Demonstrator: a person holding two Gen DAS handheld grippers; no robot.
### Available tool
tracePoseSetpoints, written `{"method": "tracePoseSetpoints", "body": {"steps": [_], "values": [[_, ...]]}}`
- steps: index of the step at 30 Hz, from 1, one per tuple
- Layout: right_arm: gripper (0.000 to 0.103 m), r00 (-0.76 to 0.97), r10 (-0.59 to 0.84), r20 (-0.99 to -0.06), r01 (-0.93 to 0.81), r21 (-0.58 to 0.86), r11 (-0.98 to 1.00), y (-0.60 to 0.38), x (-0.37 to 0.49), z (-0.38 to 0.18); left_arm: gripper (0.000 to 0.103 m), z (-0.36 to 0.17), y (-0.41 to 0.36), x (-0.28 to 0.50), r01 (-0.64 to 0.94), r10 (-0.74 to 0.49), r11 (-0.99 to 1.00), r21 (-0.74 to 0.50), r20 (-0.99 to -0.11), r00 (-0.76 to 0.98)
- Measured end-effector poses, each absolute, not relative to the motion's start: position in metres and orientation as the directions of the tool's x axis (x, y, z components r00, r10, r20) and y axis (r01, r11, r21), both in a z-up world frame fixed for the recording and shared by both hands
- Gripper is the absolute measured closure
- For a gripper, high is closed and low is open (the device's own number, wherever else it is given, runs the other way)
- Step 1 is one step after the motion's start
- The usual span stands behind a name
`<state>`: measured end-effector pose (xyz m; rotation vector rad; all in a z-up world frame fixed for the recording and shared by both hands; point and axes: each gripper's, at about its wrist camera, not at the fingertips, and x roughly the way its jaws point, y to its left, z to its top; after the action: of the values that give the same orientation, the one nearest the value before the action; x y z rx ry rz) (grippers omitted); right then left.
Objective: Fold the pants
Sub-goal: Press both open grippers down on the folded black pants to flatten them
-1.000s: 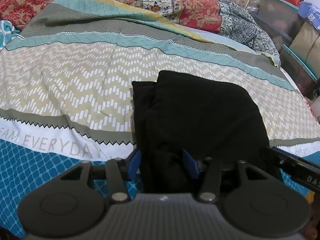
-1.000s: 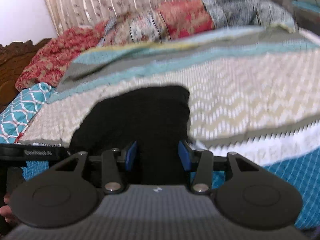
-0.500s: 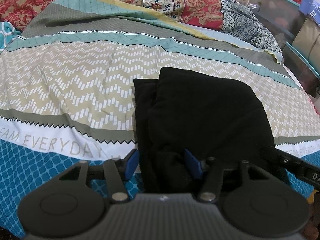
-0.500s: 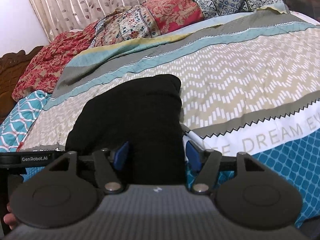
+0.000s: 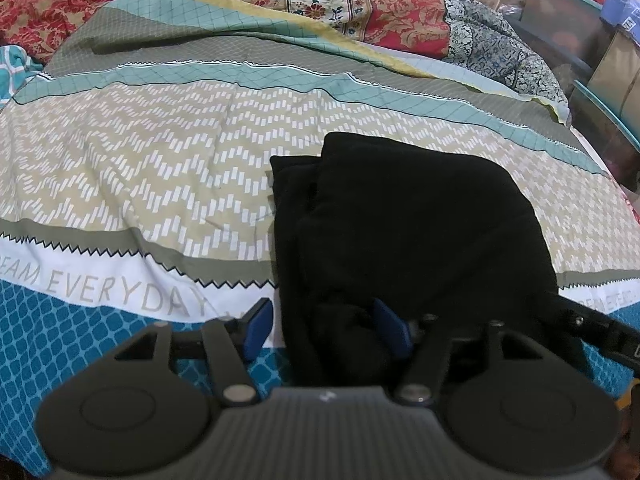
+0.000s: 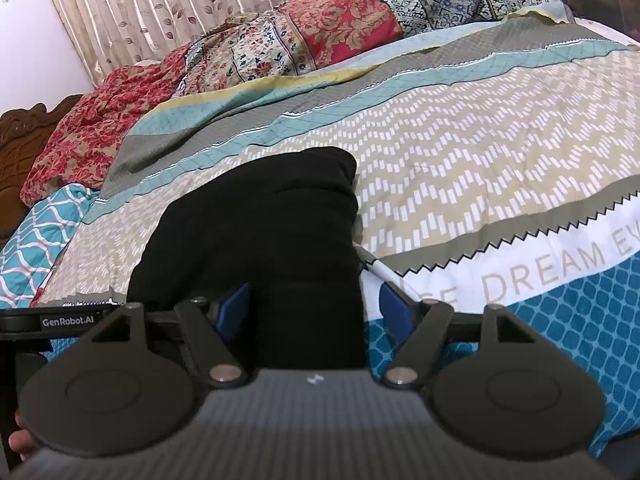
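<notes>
The black pants point(image 5: 408, 224) lie folded into a thick bundle on the patterned bedspread point(image 5: 160, 168). My left gripper point(image 5: 324, 330) is open, its blue pads on either side of the bundle's near left edge. The pants also show in the right wrist view point(image 6: 260, 232). My right gripper point(image 6: 314, 312) is open and straddles the bundle's near right edge. The other gripper's black bar shows at the edge of each view.
Floral quilts and pillows point(image 6: 312, 36) are heaped along the far side of the bed. A curtain point(image 6: 180, 4) hangs behind. Storage boxes point(image 5: 600, 48) stand beyond the bed's right side. A carved wooden headboard point(image 6: 24, 140) is at the left.
Both grippers' jaws have spread wider around the near edge of the pants. The right gripper has moved slightly and its view has steadied. The bundle stays flat on the bed.
</notes>
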<state>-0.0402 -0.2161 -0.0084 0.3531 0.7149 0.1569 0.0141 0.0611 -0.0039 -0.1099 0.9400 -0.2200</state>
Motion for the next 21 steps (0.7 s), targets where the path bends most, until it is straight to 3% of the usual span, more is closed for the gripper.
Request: {"method": "tracePoseSetpoints", "body": {"steps": [21], "values": [[0.01,0.733,0.273,-0.623,0.026,0.427,0.904,-0.229,-0.037,-0.018,0.023,-0.013,0.067,0.021,0.112,-0.213,0.977,-0.182,-0.796,0.566]]}}
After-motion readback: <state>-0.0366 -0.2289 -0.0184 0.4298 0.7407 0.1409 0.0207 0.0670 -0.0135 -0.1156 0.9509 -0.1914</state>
